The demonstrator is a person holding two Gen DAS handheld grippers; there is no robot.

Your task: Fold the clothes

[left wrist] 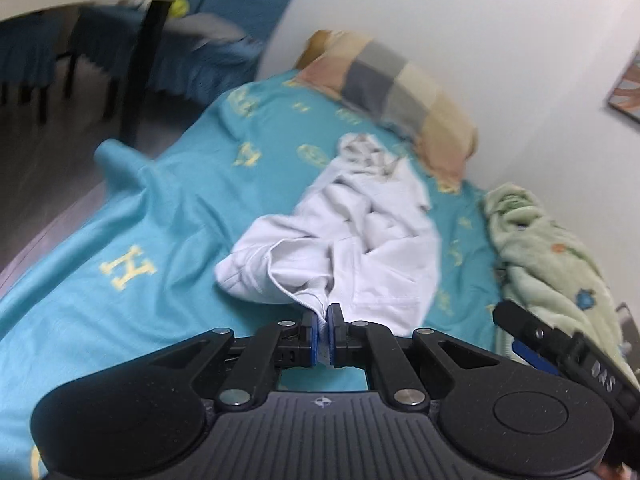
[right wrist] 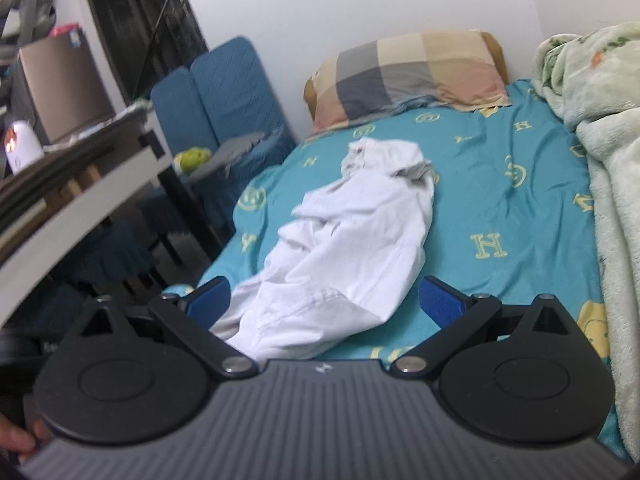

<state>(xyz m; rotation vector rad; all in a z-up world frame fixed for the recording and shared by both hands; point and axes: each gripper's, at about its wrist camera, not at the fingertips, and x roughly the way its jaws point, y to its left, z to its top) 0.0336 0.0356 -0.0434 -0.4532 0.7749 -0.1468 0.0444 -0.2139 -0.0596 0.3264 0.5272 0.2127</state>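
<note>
- White garment (left wrist: 352, 232), crumpled, lies lengthwise on bed approx. mid-mattress; collar end toward pillow, hem end toward grippers.
- Left gripper (left wrist: 324, 320): fingers together, clamped on a pinch of the garment's near hem; fabric rises from bed into the blue pads (left wrist: 318, 330).
- Right gripper (right wrist: 324, 300): fingers wide apart, blue pads (right wrist: 440, 300) either side of the garment's near end; nothing held. In left wrist view it shows at right edge (left wrist: 560, 348), just beside the blanket.
- Bedsheet (right wrist: 500, 200): teal w/ yellow letters and smiley prints, wrinkled.
- Pillow (right wrist: 408, 72): checked, grey/beige/pink, at head of bed against white wall.
- Blanket (right wrist: 612, 200): pale green fleece, bunched along wall side of bed.
- Chair (right wrist: 224, 96): blue, quilted, beside bed near dark table (right wrist: 80, 184).
</note>
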